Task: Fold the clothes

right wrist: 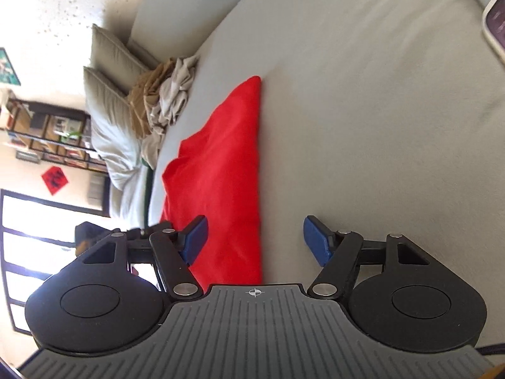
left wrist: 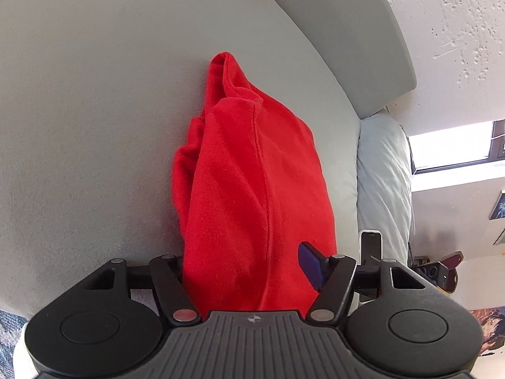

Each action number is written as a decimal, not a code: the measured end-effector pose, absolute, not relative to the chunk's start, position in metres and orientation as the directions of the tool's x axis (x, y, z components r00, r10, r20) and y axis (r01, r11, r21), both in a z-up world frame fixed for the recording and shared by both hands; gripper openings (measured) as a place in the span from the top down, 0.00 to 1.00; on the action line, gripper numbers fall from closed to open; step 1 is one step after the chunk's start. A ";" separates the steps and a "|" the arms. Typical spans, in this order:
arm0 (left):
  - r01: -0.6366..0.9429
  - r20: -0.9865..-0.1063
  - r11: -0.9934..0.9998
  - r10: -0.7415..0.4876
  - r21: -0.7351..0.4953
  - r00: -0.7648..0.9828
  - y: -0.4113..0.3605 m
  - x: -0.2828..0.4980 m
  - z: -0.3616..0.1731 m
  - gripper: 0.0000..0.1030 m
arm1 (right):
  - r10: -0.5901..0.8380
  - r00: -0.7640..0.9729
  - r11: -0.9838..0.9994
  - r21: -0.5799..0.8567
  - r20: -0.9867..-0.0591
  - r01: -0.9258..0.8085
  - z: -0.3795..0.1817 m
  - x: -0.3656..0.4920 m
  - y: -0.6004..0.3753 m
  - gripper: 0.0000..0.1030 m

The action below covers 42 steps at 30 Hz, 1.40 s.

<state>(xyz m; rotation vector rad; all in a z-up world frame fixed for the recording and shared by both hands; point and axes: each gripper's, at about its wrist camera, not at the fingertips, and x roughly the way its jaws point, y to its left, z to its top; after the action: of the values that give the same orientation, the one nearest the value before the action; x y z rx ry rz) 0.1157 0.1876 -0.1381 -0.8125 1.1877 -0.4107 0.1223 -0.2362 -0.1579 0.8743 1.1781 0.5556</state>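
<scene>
A red garment (left wrist: 252, 170) lies bunched and partly folded on the pale grey bed sheet (left wrist: 94, 110). In the left wrist view it fills the gap of my left gripper (left wrist: 249, 265), whose jaws stand wide apart. Only the right blue fingertip (left wrist: 311, 265) shows; the cloth covers the other. In the right wrist view the red garment (right wrist: 221, 173) runs away from me as a long wedge. My right gripper (right wrist: 256, 240) is open, with the near end of the cloth between its blue fingers (right wrist: 195, 237), towards the left one.
A heap of beige and white clothes (right wrist: 164, 101) sits beside the pillows (right wrist: 110, 72) at the far end of the bed. A phone (right wrist: 495, 22) lies on the sheet; a phone (left wrist: 371, 246) also shows by the left gripper. A grey headboard (left wrist: 363, 31) borders the mattress.
</scene>
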 end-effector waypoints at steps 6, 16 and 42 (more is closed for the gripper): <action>-0.135 -0.619 0.617 -0.700 -0.776 0.357 0.191 0.117 -0.143 0.34 | 0.831 0.237 0.511 0.859 -0.503 0.029 -0.177 0.171 -0.199 0.36; -0.127 -0.686 0.698 -0.626 -0.705 0.370 0.170 0.120 -0.130 0.45 | 0.797 0.227 0.586 0.808 -0.559 -0.067 -0.179 0.193 -0.146 0.58; 0.590 -0.750 0.649 -0.653 -0.482 0.106 -0.155 0.032 0.018 0.77 | 0.357 0.704 0.614 0.722 -0.613 0.318 -0.011 -0.097 -0.415 0.76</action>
<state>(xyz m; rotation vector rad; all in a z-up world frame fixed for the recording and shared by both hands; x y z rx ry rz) 0.0323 -0.1554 0.0178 -0.0669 1.1429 -0.9161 -0.0966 -0.4150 -0.0106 0.9375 0.8207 0.0260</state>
